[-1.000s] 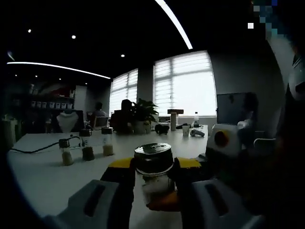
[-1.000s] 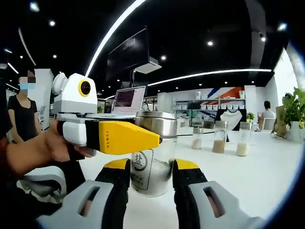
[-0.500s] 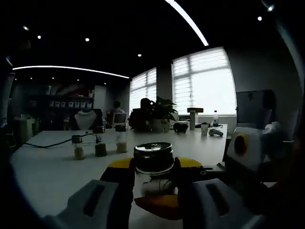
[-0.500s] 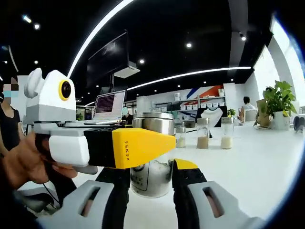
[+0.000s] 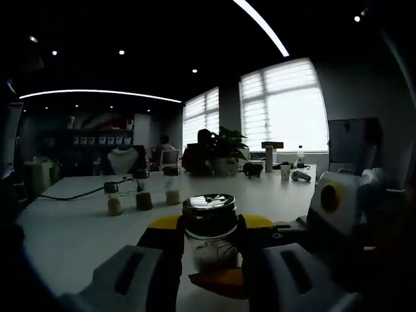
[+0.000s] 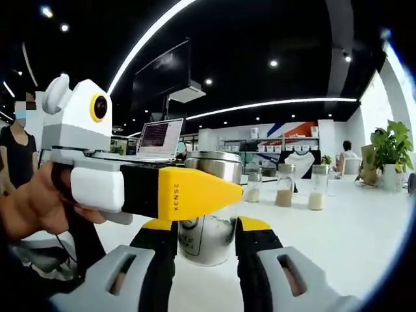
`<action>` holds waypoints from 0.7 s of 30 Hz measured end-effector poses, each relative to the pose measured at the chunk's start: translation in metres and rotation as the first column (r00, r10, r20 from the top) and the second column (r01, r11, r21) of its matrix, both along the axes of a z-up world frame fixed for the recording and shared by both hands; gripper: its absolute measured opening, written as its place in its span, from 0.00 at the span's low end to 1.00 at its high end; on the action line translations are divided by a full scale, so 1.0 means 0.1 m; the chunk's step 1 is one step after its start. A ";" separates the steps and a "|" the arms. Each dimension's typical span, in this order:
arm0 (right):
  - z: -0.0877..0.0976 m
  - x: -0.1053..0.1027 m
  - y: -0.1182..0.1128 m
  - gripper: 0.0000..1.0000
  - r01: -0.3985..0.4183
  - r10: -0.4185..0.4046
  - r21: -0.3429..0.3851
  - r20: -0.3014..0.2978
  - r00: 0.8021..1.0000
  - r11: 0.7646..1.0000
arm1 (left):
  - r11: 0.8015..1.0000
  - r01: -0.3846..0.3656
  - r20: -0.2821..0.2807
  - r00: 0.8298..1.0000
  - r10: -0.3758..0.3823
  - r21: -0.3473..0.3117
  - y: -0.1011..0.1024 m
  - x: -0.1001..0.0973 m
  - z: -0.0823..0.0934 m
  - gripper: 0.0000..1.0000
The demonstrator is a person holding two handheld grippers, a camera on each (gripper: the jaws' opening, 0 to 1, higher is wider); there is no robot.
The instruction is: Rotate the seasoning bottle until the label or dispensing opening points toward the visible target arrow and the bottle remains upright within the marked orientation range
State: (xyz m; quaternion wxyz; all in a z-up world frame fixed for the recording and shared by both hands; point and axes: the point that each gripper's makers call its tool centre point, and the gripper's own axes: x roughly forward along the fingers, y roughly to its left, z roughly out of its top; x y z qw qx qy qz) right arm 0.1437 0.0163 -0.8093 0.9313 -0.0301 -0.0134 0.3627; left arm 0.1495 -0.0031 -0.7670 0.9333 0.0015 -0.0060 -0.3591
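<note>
Seasoning bottle (image 5: 209,229) with steel lid stood upright on the white table (image 5: 71,240), clamped between the yellow-tipped jaws of the left gripper (image 5: 209,235) and seen in the right gripper view (image 6: 209,221) behind that gripper's yellow jaw (image 6: 195,193), held by a hand (image 6: 32,208). Sat between the jaws of the right gripper (image 6: 207,235) too, though whether those jaws pressed the glass could not be told. Farther back on the table stood three small jars (image 5: 142,197), a laptop (image 6: 159,138) and a potted plant (image 6: 392,153).
</note>
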 end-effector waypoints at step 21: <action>0.06 0.04 -0.11 0.38 -0.075 0.075 0.047 -0.009 0.997 0.996 | 0.979 -0.202 -0.028 0.979 0.202 0.027 0.83 0.83 -0.29 0.34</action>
